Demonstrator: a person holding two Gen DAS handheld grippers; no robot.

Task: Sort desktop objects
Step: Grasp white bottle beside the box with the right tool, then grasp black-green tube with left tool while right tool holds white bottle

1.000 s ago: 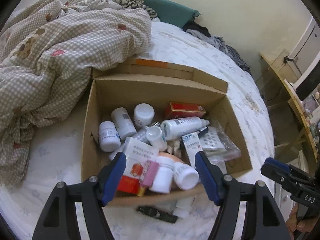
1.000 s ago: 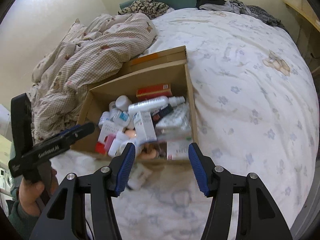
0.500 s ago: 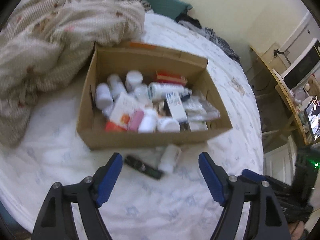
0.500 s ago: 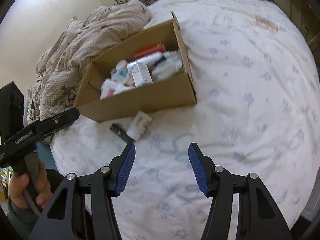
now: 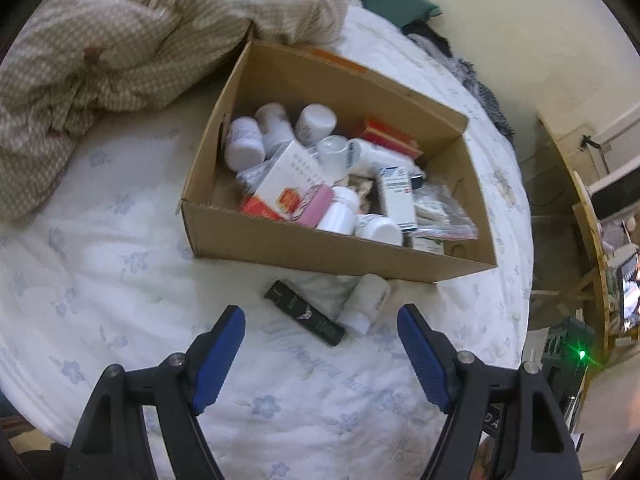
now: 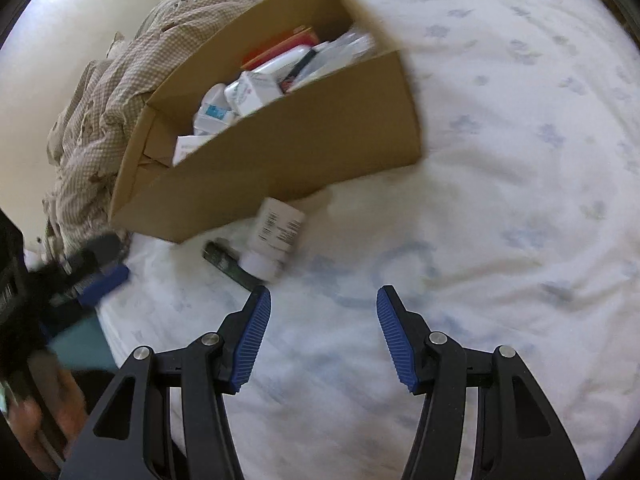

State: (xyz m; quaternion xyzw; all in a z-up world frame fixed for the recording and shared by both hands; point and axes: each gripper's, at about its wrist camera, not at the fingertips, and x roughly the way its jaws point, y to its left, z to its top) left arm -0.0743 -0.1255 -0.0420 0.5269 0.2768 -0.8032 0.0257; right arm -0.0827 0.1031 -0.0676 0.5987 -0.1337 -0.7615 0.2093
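Note:
An open cardboard box [image 5: 304, 248] [image 6: 280, 152] sits on the bed, filled with several white bottles, medicine cartons and blister packs. Just in front of it lie a white bottle [image 5: 365, 303] [image 6: 274, 238] on its side and a dark flat tube [image 5: 305, 312] [image 6: 226, 264]. My left gripper [image 5: 320, 320] is open above the sheet, with the tube and bottle just beyond its fingertips. My right gripper [image 6: 323, 300] is open too, a little right of the white bottle, holding nothing. The left gripper [image 6: 96, 276] shows blurred at the left of the right wrist view.
A crumpled checked quilt [image 5: 120, 40] lies behind and left of the box. The white floral sheet [image 6: 520, 200] spreads wide to the right. The bed's edge falls off at the right, with a wooden desk [image 5: 592, 220] and screens beyond it.
Both grippers pulled back from over the box and dropped lower toward the sheet. The bottle and dark tube in front of the box now lie close ahead of the fingertips.

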